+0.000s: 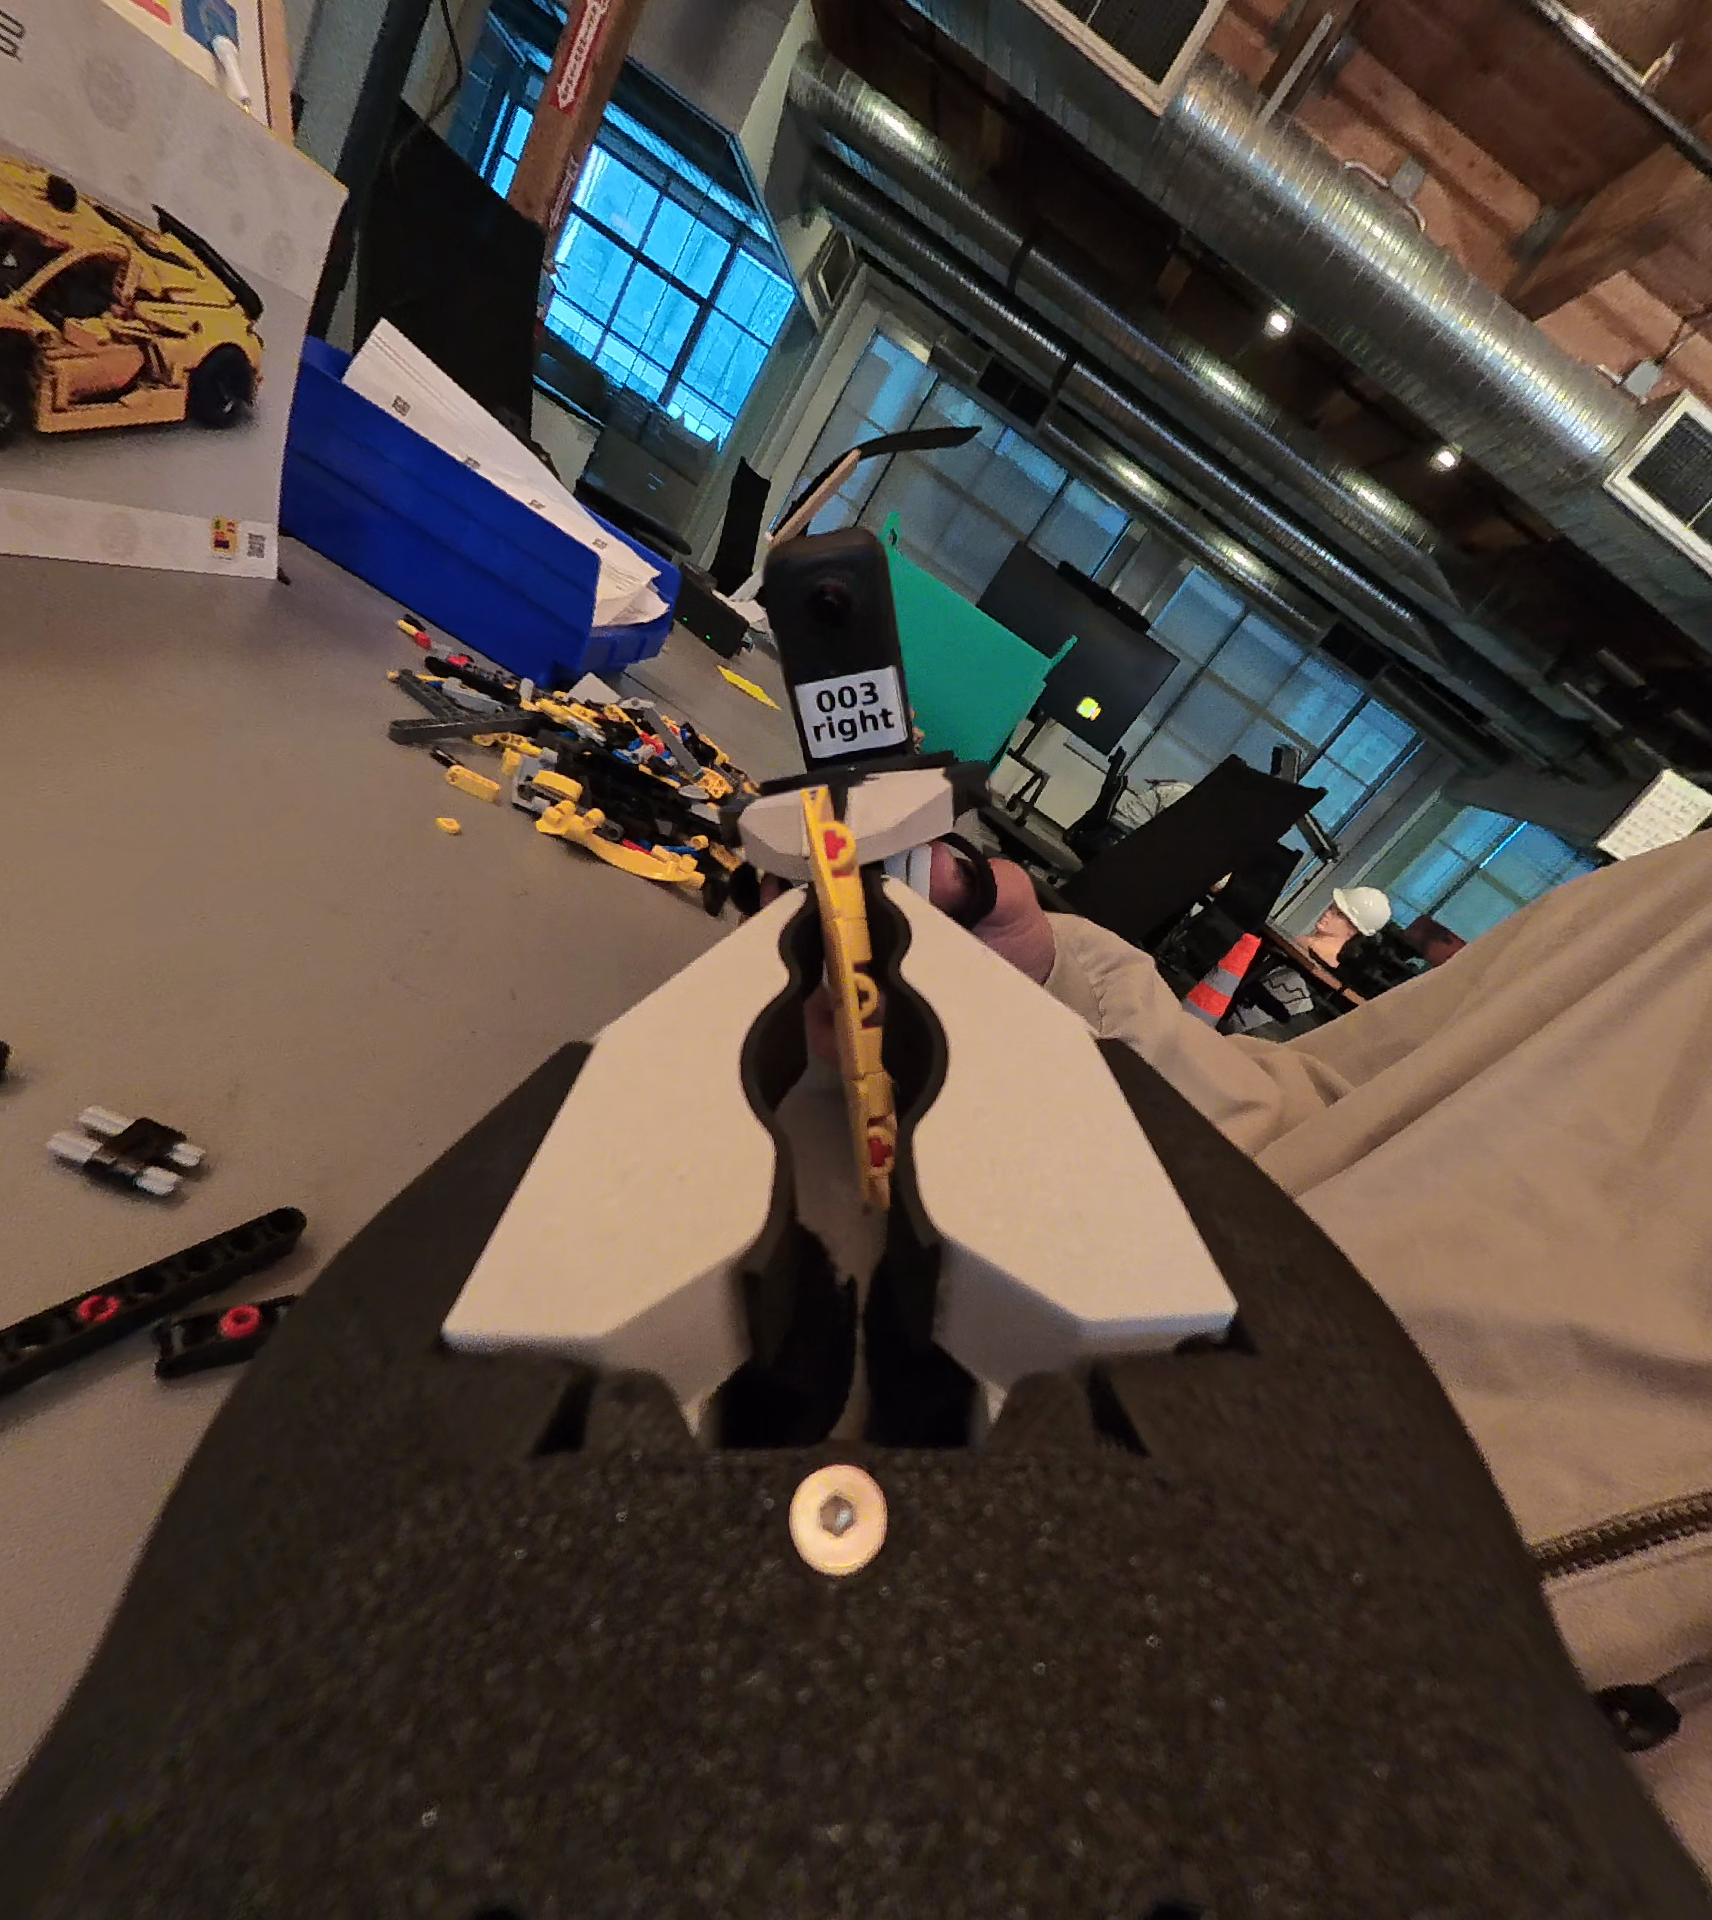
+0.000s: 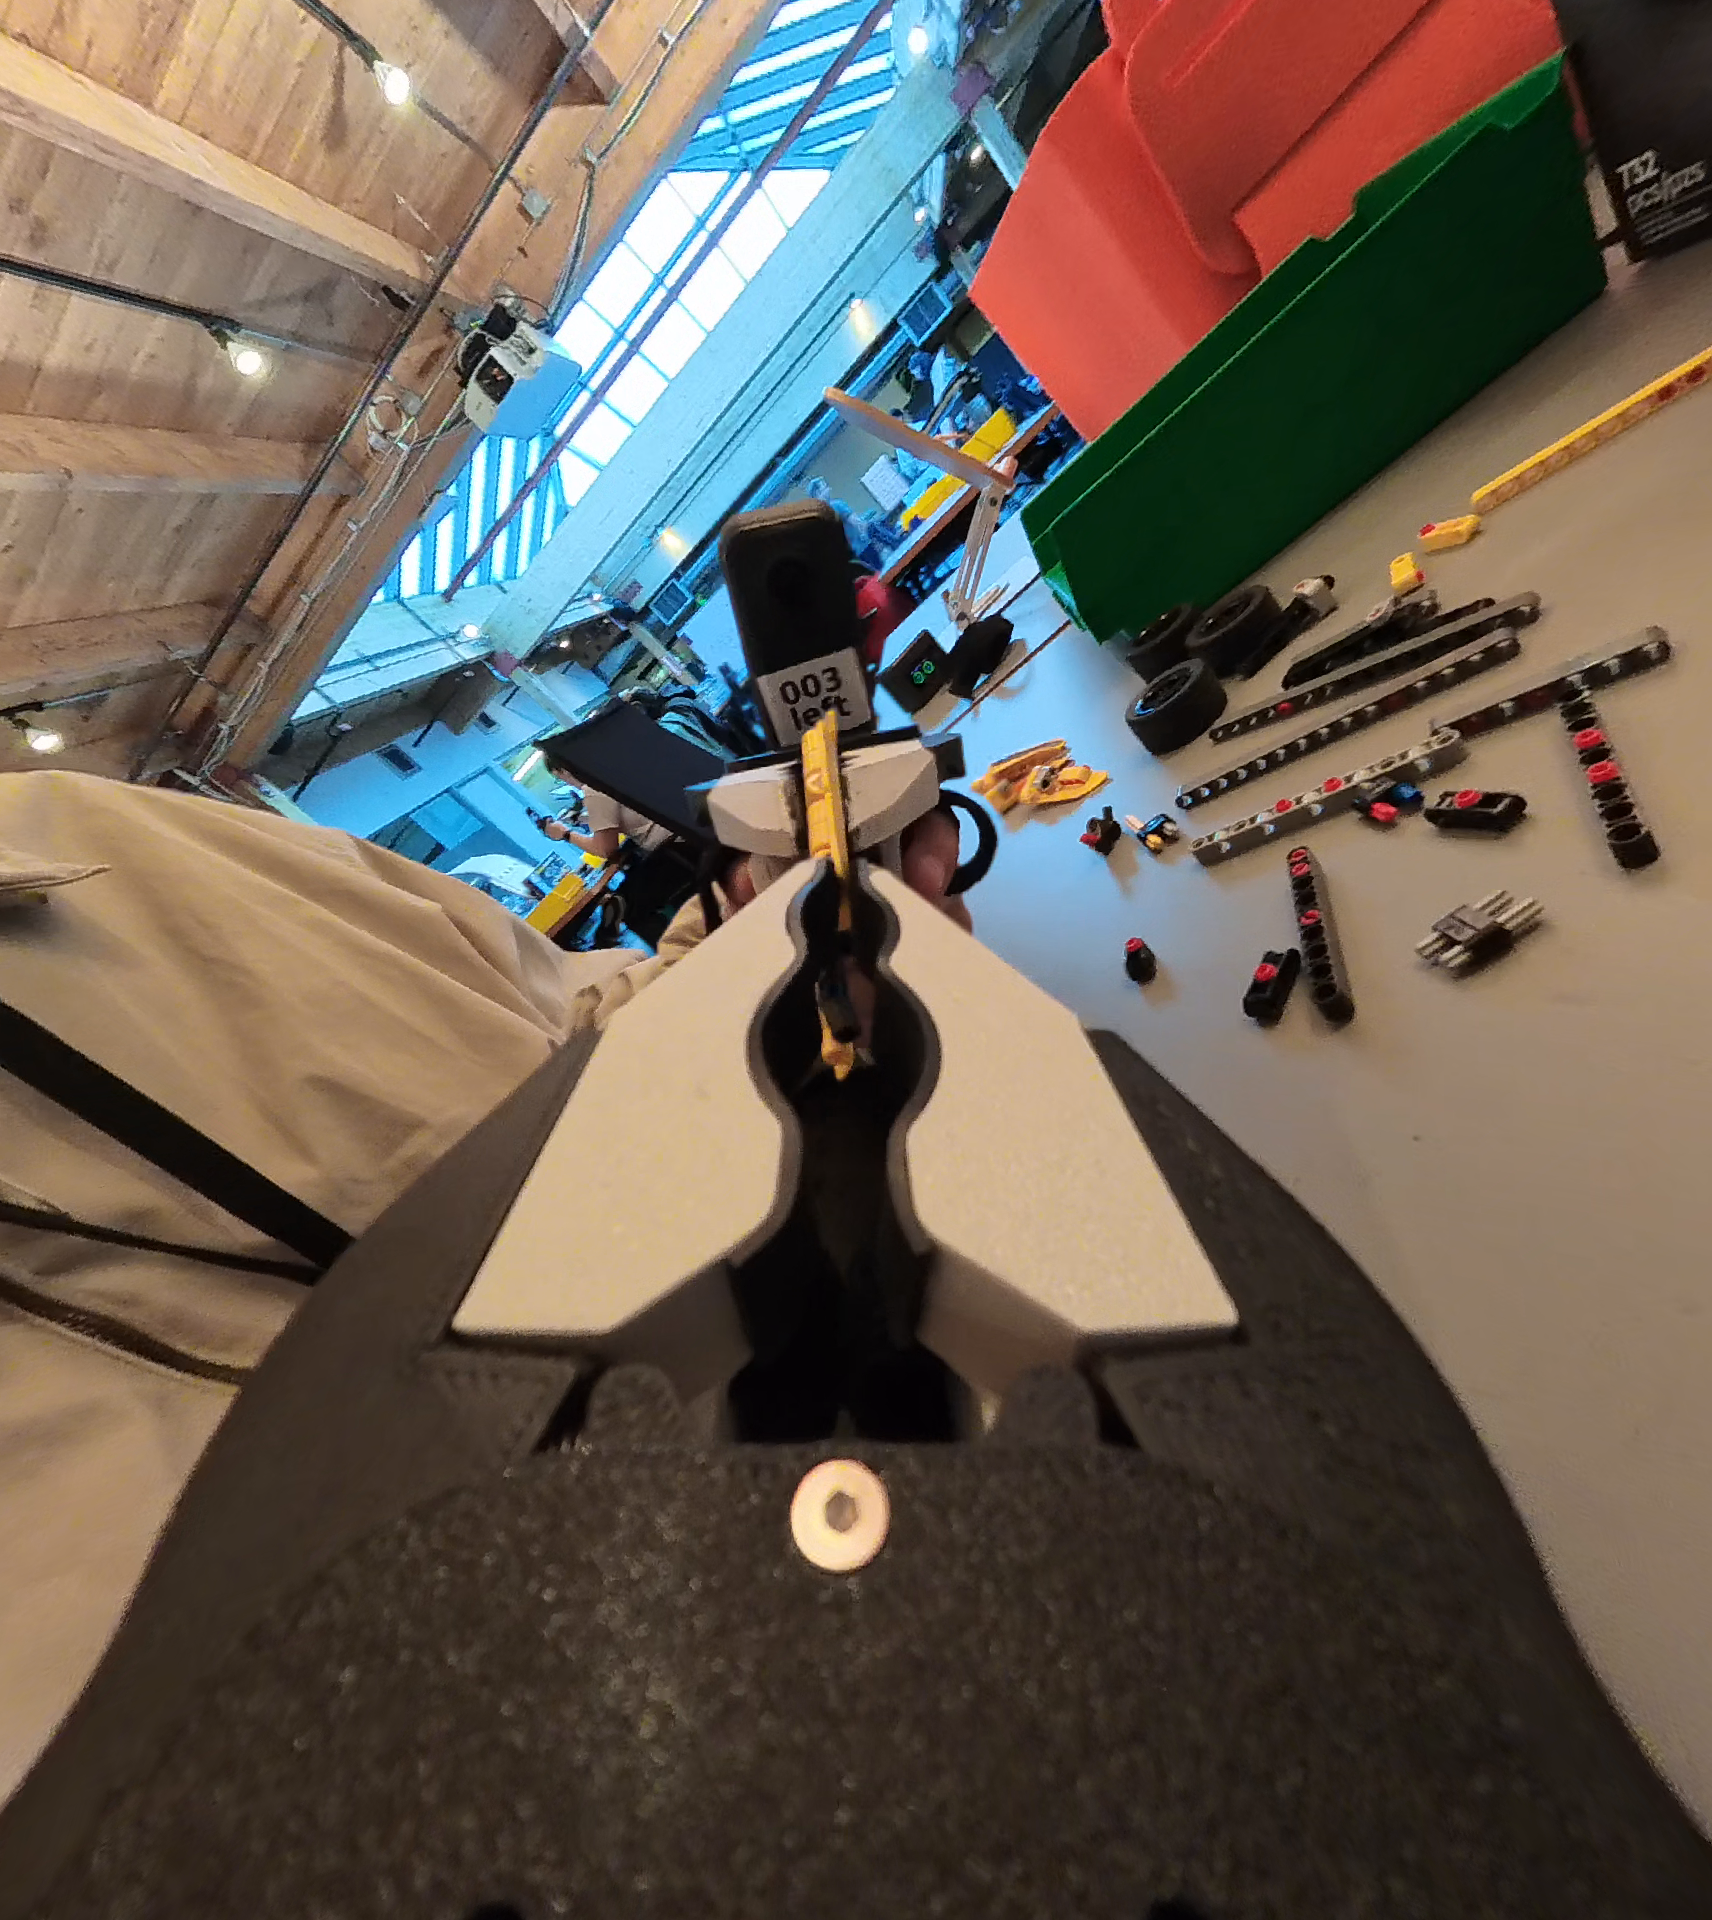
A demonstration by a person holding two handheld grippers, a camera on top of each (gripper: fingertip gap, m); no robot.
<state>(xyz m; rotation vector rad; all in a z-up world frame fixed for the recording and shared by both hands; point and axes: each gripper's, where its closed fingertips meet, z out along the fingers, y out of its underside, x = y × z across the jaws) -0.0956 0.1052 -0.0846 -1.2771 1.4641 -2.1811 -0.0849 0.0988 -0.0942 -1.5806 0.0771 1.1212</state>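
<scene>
— Sitting at ten o'clock of the left view, a blue bin (image 1: 436, 520) is holding white paper sheets (image 1: 509, 457); what is the right view showing?

— A green bin (image 2: 1330, 353) is lying at one o'clock with orange bins (image 2: 1195, 156) stacked in it.

— How are the tools posed?

— They are facing each other, tip to tip, lifted off the grey table (image 1: 156, 831). A hand (image 1: 997, 914) is gripping the far handle at twelve o'clock.

— And the jaws?

— The left gripper (image 1: 857, 914) is pinching a yellow beam (image 1: 857, 997), which is running up the middle between its white fingers (image 1: 665, 1174). The right gripper (image 2: 836, 883) is clamping the same beam at its other end.

— Anything else?

— Loose bricks (image 1: 603, 769) are lying at eleven o'clock, black beams (image 2: 1371, 717) at two o'clock.
</scene>
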